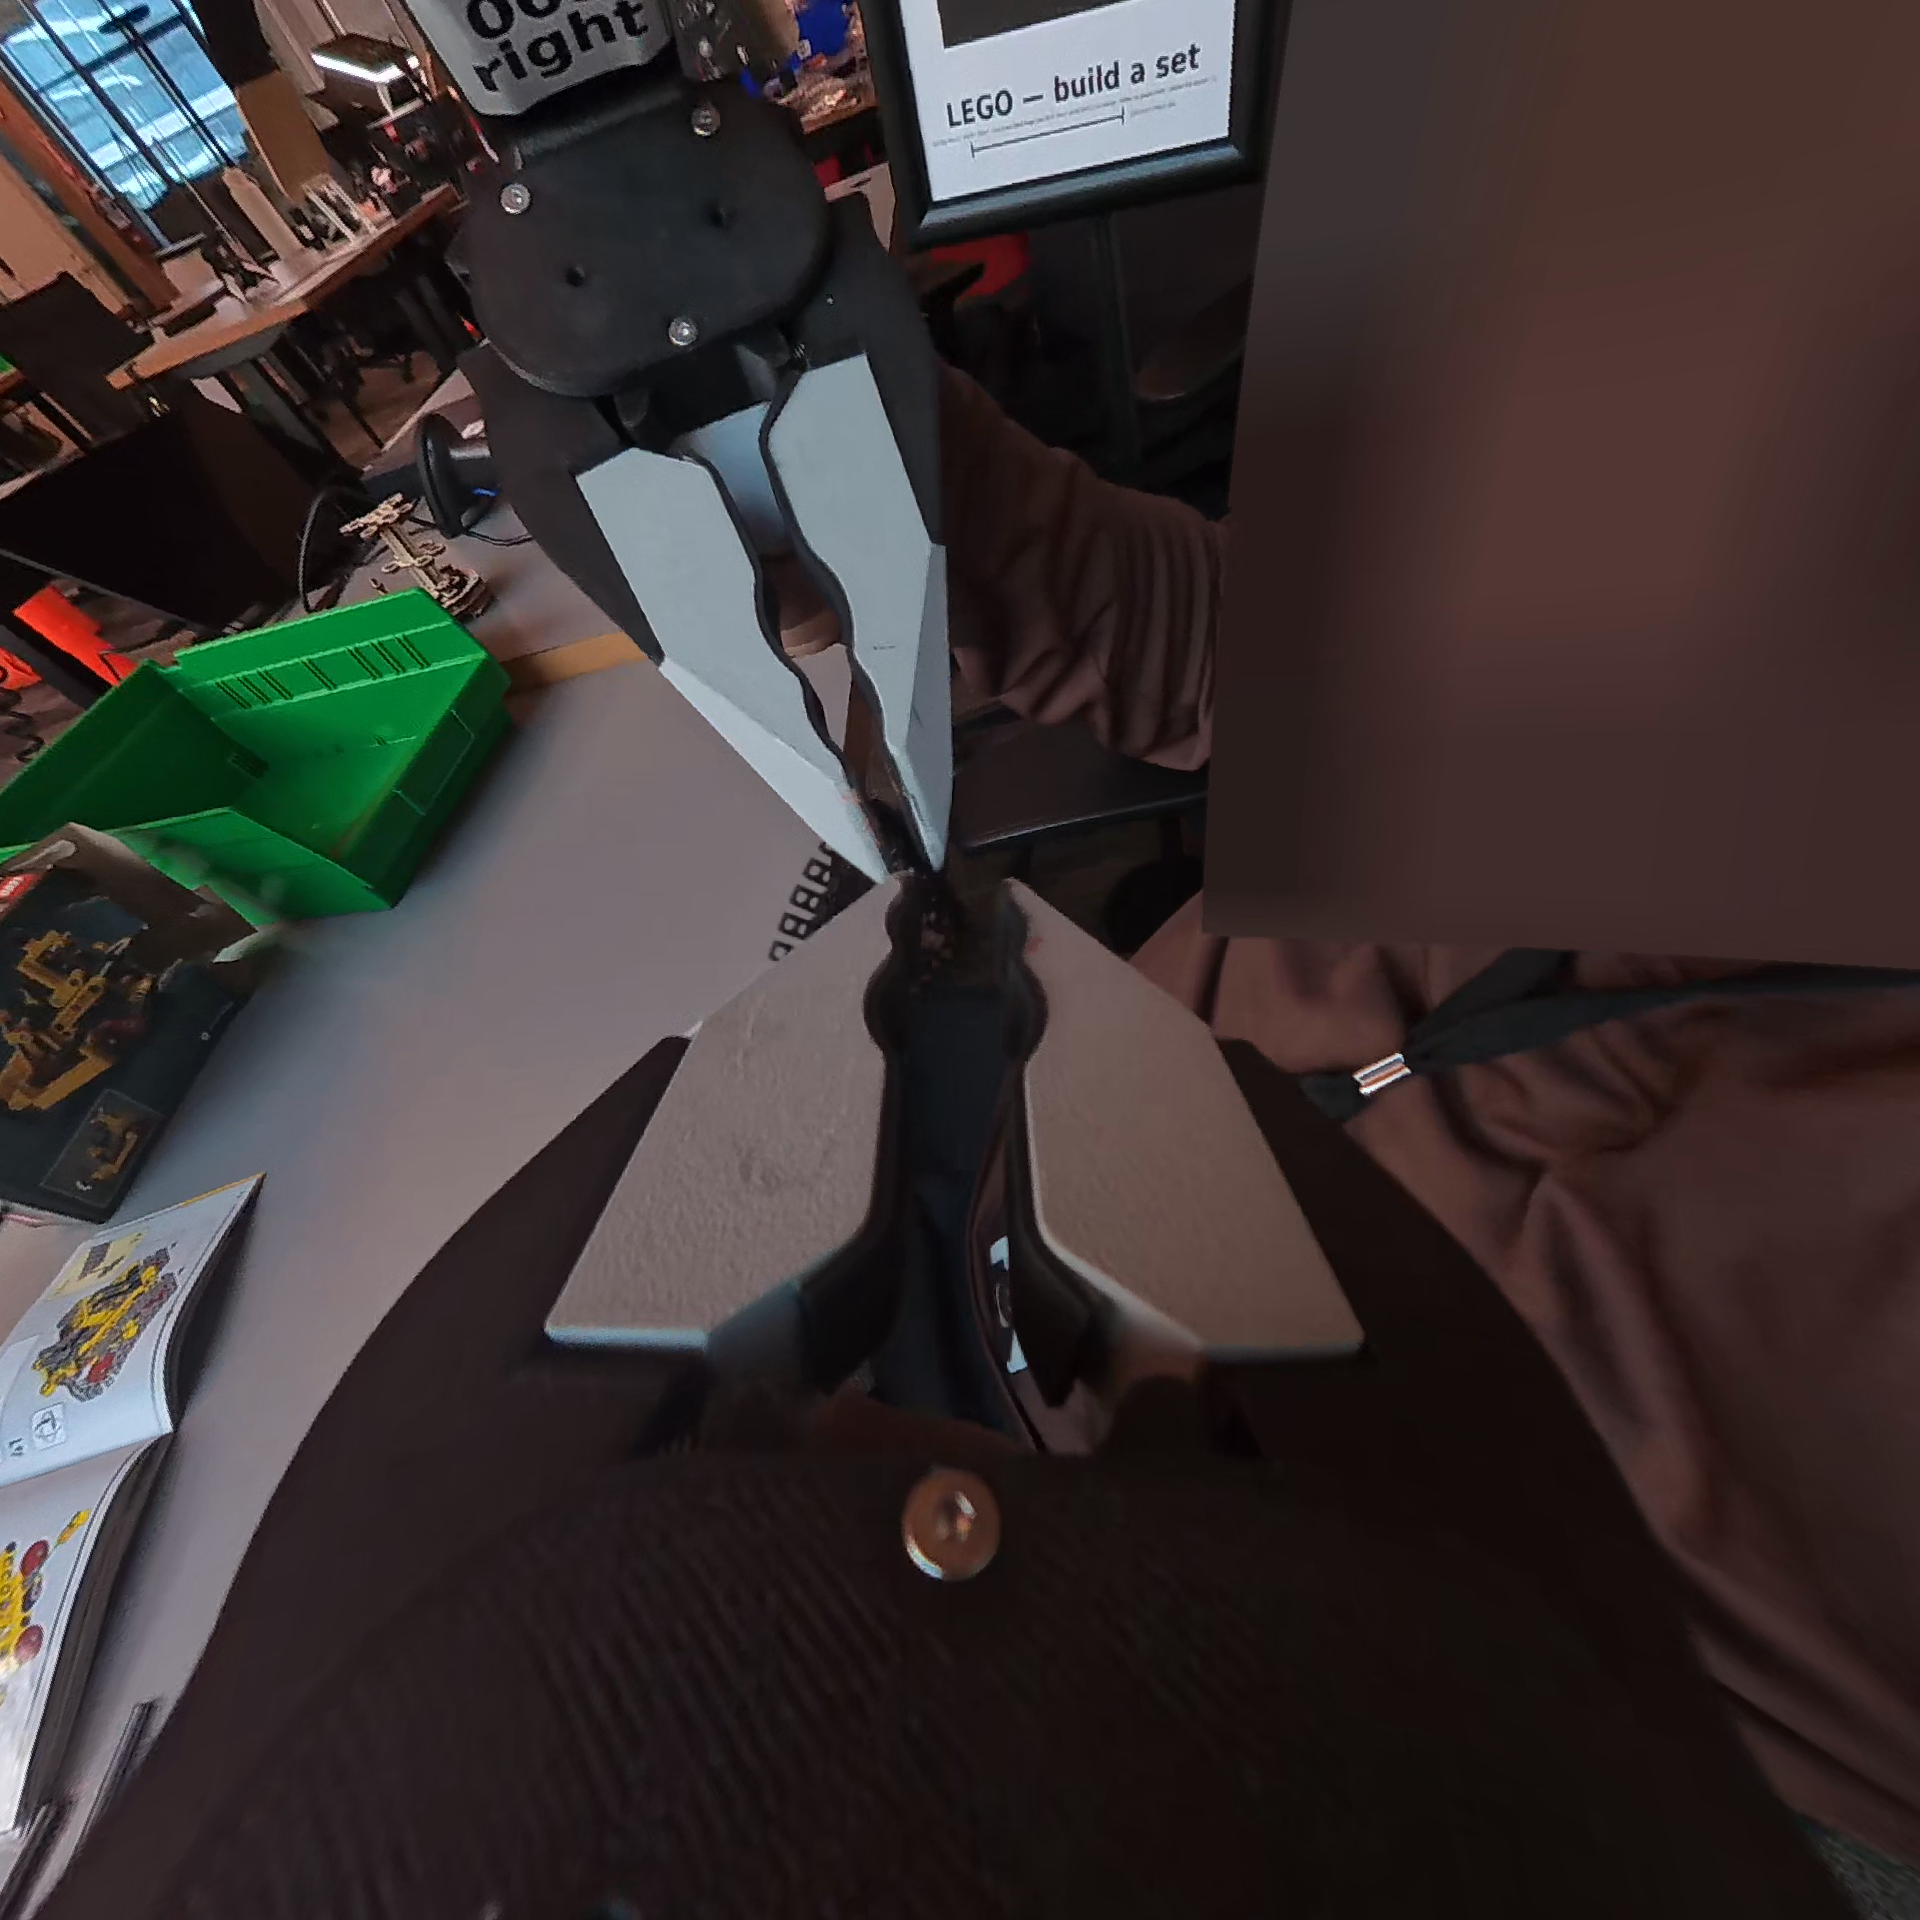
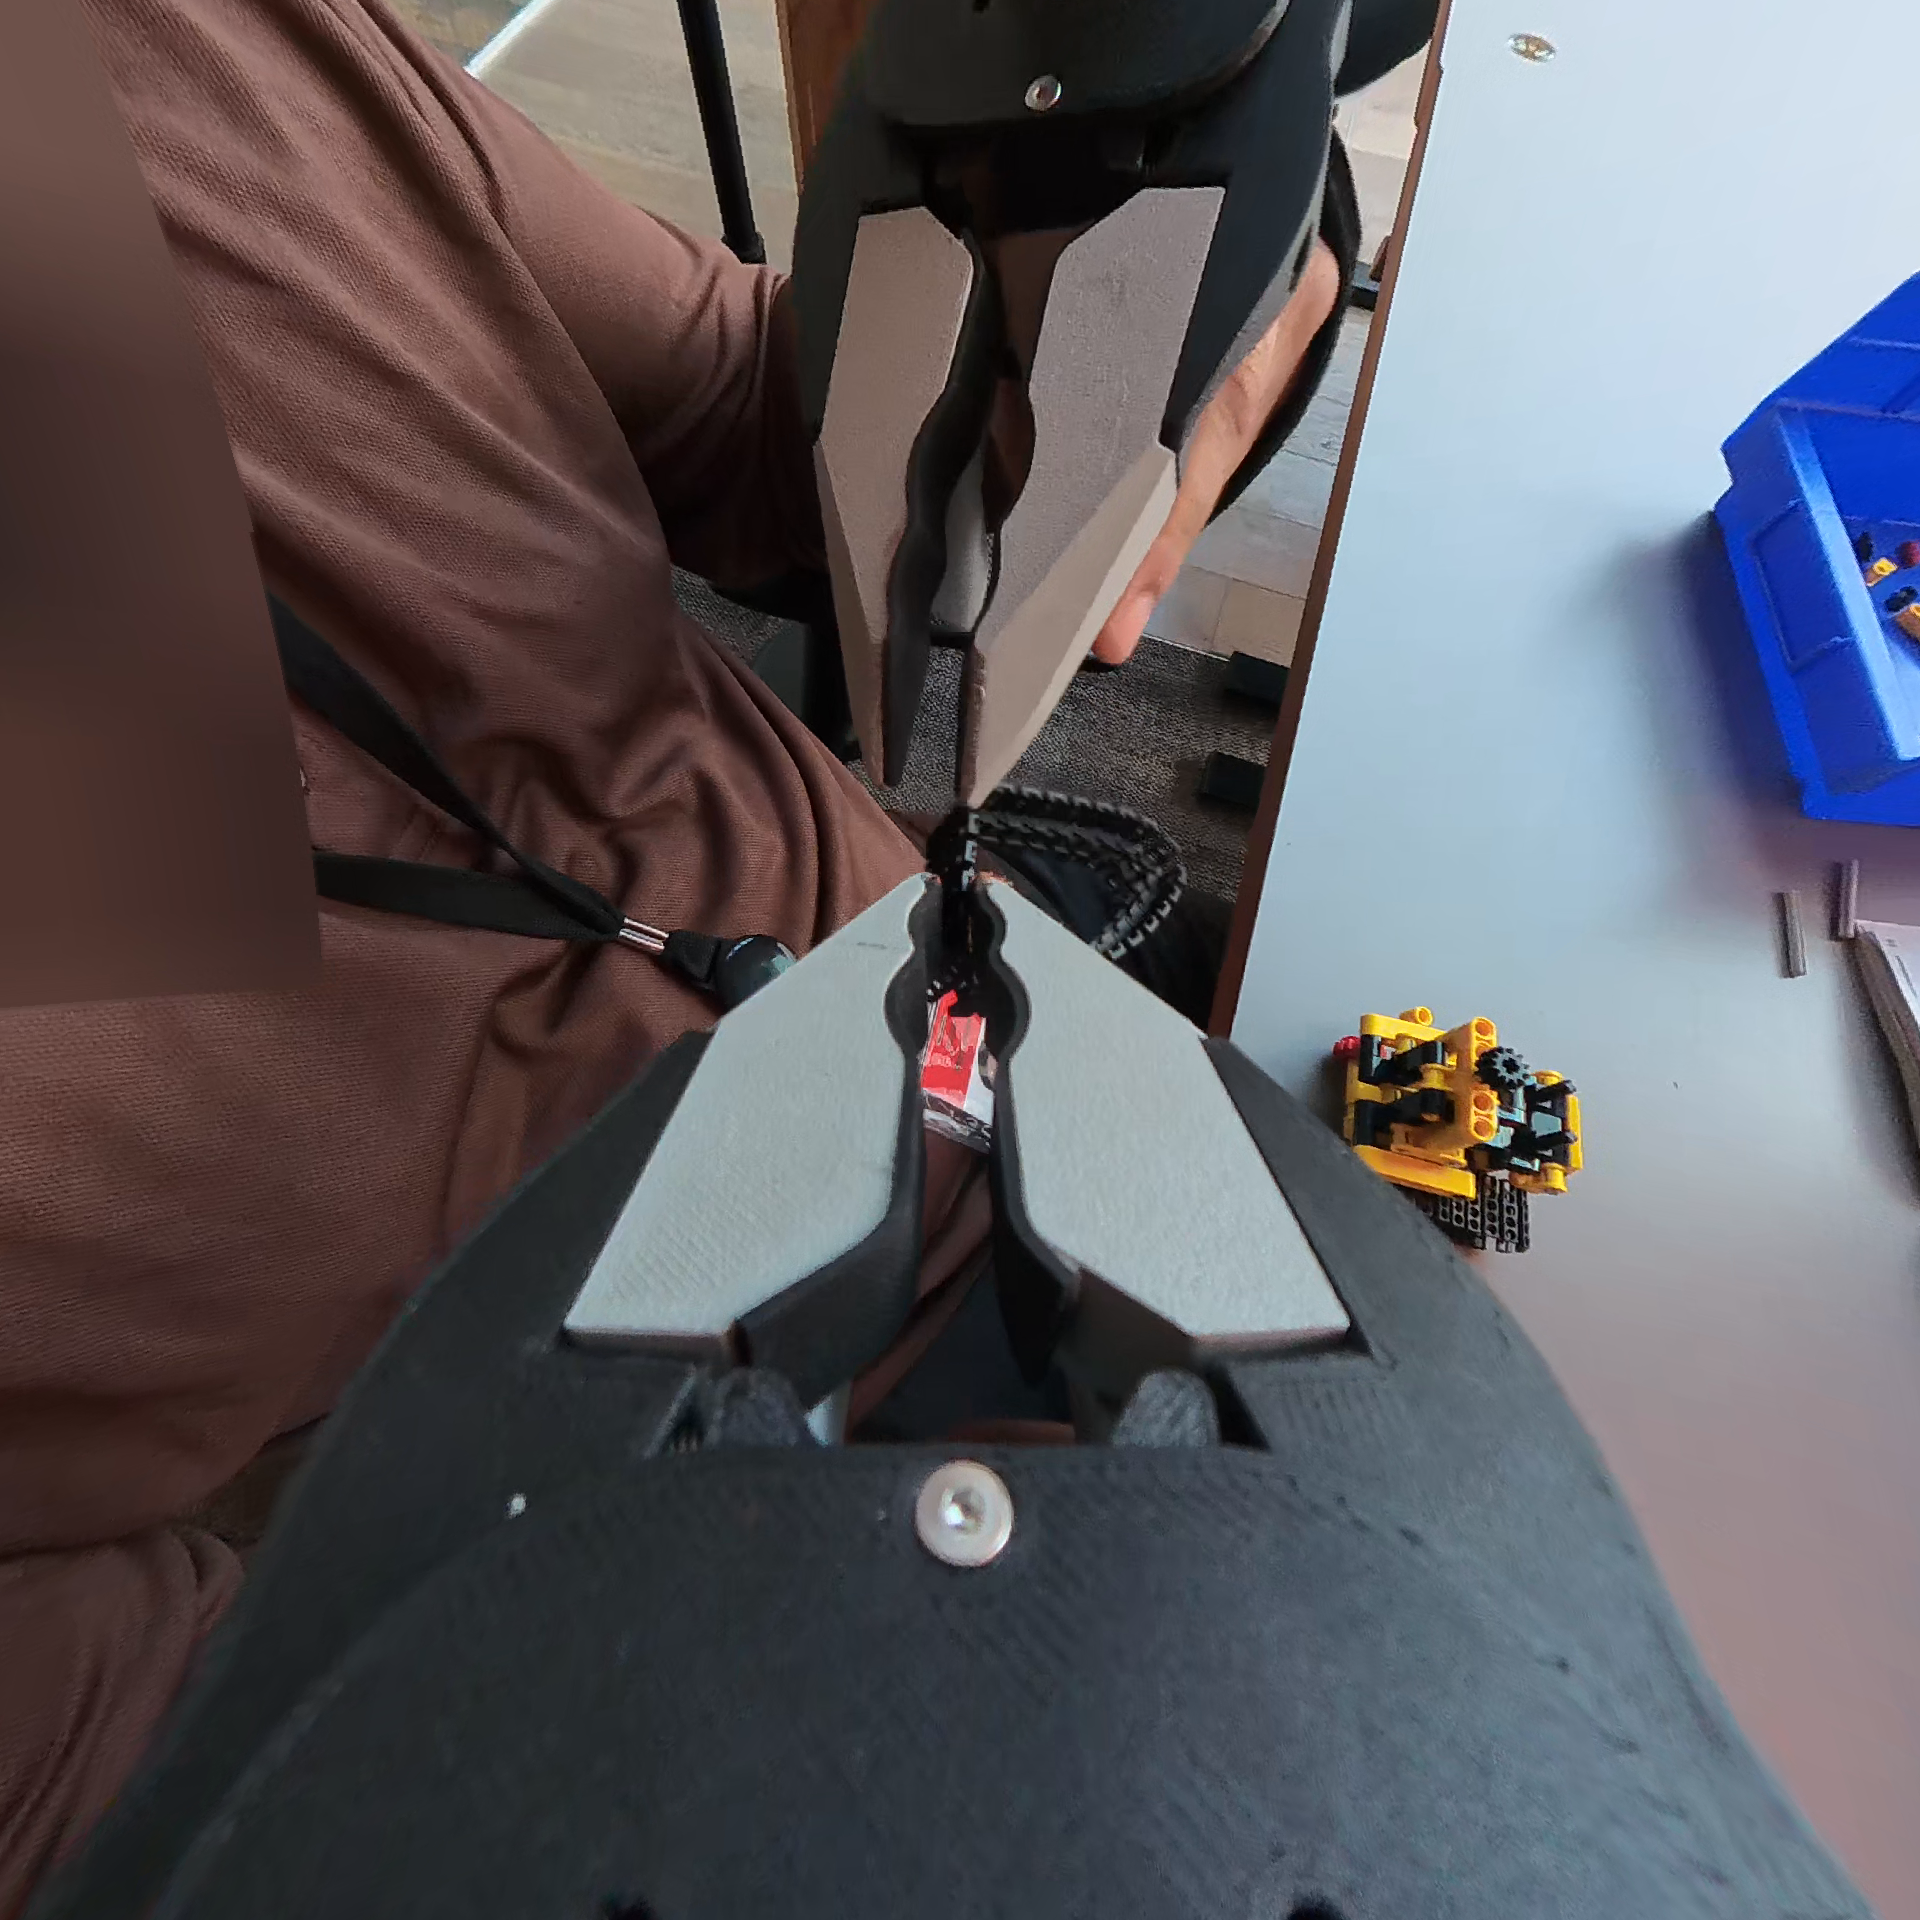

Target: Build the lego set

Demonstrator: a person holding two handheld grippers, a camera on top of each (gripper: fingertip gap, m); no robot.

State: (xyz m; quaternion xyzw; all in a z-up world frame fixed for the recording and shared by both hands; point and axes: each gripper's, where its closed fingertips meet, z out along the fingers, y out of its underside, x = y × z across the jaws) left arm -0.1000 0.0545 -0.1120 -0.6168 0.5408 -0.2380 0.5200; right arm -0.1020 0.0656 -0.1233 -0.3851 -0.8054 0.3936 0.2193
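A black Lego track chain (image 2: 1101, 842) hangs in a loop in the air off the table's edge, in front of a person in a brown shirt. My right gripper (image 2: 956, 899) is shut on one end of it. My left gripper (image 2: 971, 795) comes in from above, tip to tip with the right, and is shut on the same chain. In the left wrist view my left gripper (image 1: 940, 925) pinches the chain (image 1: 935, 940), with the right gripper (image 1: 914, 857) meeting it from above. A partly built yellow and black Lego vehicle (image 2: 1455, 1112) stands on the grey table (image 2: 1558, 520) near its edge.
A blue parts bin (image 2: 1829, 582) with small pieces sits at the far right, with two grey axles (image 2: 1792, 935) and papers (image 2: 1891, 987) near it. A green bin (image 1: 291, 748), the Lego box (image 1: 83, 1018) and an open instruction booklet (image 1: 114, 1309) lie at the left. A framed sign (image 1: 1081, 94) stands behind.
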